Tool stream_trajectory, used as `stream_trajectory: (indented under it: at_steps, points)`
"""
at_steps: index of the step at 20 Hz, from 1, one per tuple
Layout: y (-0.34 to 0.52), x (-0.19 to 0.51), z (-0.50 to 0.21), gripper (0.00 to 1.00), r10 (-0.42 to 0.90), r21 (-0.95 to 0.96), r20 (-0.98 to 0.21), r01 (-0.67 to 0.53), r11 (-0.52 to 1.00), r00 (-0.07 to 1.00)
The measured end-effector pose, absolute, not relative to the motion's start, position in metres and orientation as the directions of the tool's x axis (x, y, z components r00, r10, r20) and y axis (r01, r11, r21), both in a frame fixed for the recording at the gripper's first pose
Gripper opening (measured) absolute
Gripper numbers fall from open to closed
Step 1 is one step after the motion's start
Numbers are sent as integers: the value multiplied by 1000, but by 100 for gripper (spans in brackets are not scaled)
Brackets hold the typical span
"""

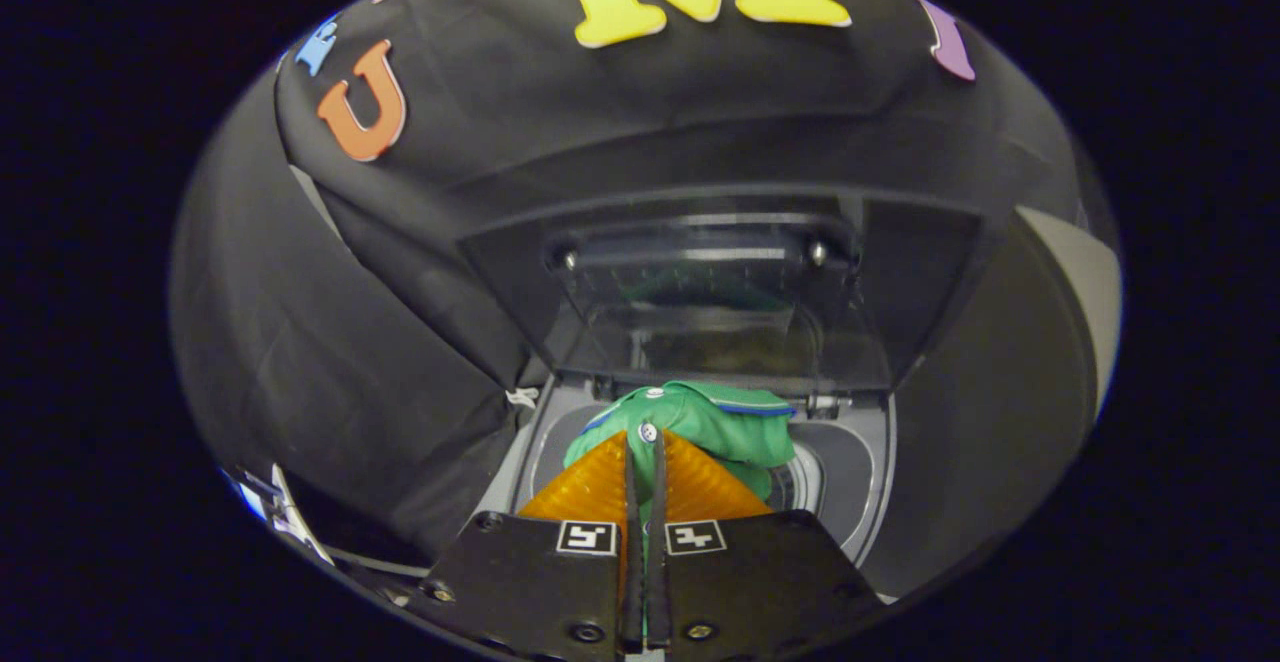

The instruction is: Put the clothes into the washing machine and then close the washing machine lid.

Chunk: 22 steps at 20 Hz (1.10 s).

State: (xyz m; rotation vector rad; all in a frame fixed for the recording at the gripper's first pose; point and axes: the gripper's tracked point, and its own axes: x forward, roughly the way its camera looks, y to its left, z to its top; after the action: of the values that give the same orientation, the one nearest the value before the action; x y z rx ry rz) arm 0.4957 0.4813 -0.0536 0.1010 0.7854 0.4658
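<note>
A green garment (715,420) with a blue-trimmed collar and white buttons hangs from my gripper (645,442), whose orange fingers (590,490) are shut on its fabric. It hangs bunched just over the round opening of the grey washing machine (850,472), partly inside the drum's rim. Beyond the garment, the washing machine's dark, see-through lid (720,282) stands raised and open, tilted back towards the booth wall.
Black cloth drapes close on the left side of the machine (400,392). The lid's hinges (820,404) sit right behind the garment. A pale panel (1085,272) shows far off to the right.
</note>
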Motion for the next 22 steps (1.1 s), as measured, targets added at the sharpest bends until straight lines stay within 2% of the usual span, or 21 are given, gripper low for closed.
stream_trajectory:
  at_steps: [9, 15, 19, 20, 22]
  points:
    - [464, 495, -160, 5, 323, 224, -810, -249, 942, 490]
    - [462, 496, -159, 5, 288, 194, -814, -231, 953, 504]
    - [463, 497, -158, 12, 288, 197, -806, -224, 954, 517]
    - [462, 499, -153, 14, 279, 182, -799, -228, 956, 533]
    - [457, 502, -158, 47, 258, 158, -797, -223, 962, 546]
